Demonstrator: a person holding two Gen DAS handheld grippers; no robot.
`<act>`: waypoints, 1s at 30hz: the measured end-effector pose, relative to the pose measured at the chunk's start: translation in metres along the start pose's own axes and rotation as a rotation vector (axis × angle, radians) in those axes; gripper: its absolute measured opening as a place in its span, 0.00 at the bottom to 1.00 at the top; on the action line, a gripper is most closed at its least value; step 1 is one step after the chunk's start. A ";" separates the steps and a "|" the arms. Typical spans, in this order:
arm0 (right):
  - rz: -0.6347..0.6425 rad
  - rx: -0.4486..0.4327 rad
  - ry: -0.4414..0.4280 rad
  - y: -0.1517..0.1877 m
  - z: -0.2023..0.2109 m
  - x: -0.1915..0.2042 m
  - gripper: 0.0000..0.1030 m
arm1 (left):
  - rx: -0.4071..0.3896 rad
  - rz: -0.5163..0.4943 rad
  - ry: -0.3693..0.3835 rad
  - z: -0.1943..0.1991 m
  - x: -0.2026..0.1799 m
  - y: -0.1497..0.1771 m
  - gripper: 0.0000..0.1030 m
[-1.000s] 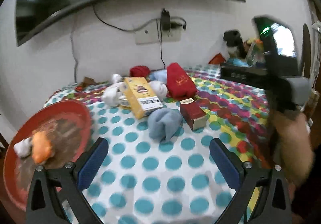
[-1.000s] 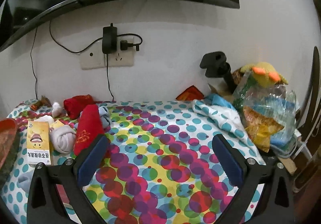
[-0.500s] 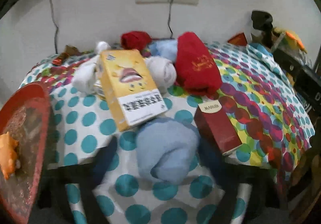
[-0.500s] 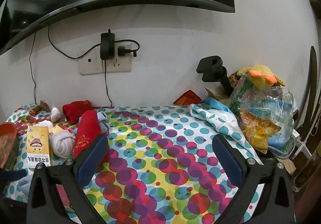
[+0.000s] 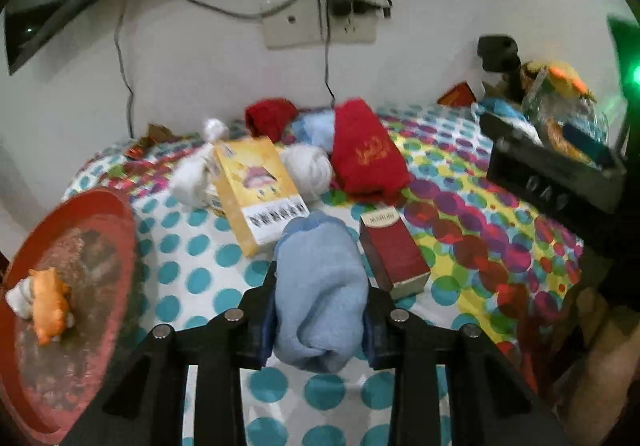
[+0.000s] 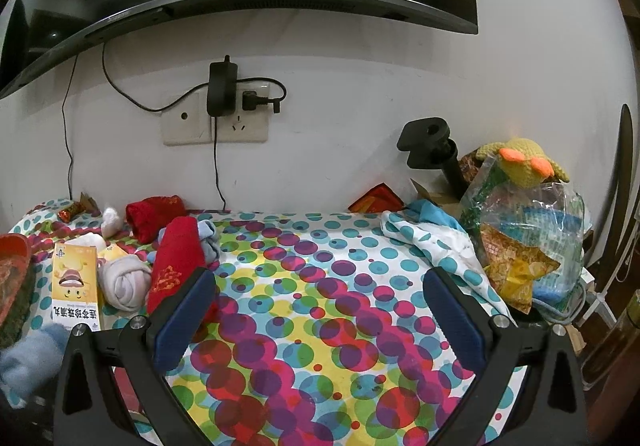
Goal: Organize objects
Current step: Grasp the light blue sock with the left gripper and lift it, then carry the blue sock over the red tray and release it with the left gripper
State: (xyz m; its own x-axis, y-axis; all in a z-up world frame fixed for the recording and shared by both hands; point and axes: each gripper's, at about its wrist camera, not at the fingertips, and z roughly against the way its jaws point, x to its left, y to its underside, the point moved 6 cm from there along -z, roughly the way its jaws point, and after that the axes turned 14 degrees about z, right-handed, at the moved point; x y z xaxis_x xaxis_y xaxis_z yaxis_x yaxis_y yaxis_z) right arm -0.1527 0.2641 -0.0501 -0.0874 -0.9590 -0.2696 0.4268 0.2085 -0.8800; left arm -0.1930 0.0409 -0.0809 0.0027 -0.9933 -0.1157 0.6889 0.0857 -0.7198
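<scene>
Left tool (image 5: pixel 320 320) closing on the rolled blue sock (image 5: pixel 320 286), pads pressing its sides; squeeze firmly, lift straight up. Right tool (image 6: pixel 320 320) wide open, empty.

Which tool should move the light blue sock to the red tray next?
Left. The left tool is closing with the blue sock between its pads, and the red tray is beside it. The right tool is open, over bare cloth.

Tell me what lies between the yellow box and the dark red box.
In the left wrist view, the light blue rolled cloth lies between the yellow box and the dark red box, with the left gripper closing on it.
</scene>
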 end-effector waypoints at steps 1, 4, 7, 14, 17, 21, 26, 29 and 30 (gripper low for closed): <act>0.002 0.000 -0.001 0.000 0.000 0.001 1.00 | -0.011 0.002 0.001 0.006 0.002 -0.003 0.32; 0.003 -0.001 -0.001 0.000 0.001 0.001 1.00 | -0.043 -0.009 -0.025 0.021 0.012 -0.012 0.32; 0.004 -0.001 -0.001 0.000 0.001 0.001 1.00 | -0.078 -0.015 -0.054 0.036 0.029 -0.022 0.32; 0.003 0.001 -0.001 0.000 0.000 0.001 1.00 | -0.131 0.042 -0.143 0.060 0.089 -0.044 0.32; 0.004 0.000 -0.001 0.000 0.001 0.001 1.00 | -0.137 0.074 -0.177 0.066 0.112 -0.050 0.32; 0.006 0.001 -0.001 0.001 0.001 0.001 1.00 | -0.158 0.110 -0.234 0.075 0.141 -0.057 0.32; 0.005 0.000 -0.001 0.000 0.000 0.002 1.00 | -0.160 0.118 -0.278 0.080 0.168 -0.061 0.32; 0.006 0.002 -0.001 0.000 0.000 0.002 1.00 | -0.164 0.119 -0.302 0.085 0.184 -0.064 0.32; 0.006 0.002 -0.001 0.000 0.000 0.002 1.00 | -0.165 0.120 -0.312 0.086 0.189 -0.065 0.32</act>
State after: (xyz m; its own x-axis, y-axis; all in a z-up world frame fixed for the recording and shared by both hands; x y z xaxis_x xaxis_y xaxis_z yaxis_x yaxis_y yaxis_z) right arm -0.1528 0.2621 -0.0509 -0.0837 -0.9579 -0.2746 0.4288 0.2141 -0.8777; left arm -0.1749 -0.1587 0.0024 0.3149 -0.9491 -0.0097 0.5445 0.1890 -0.8172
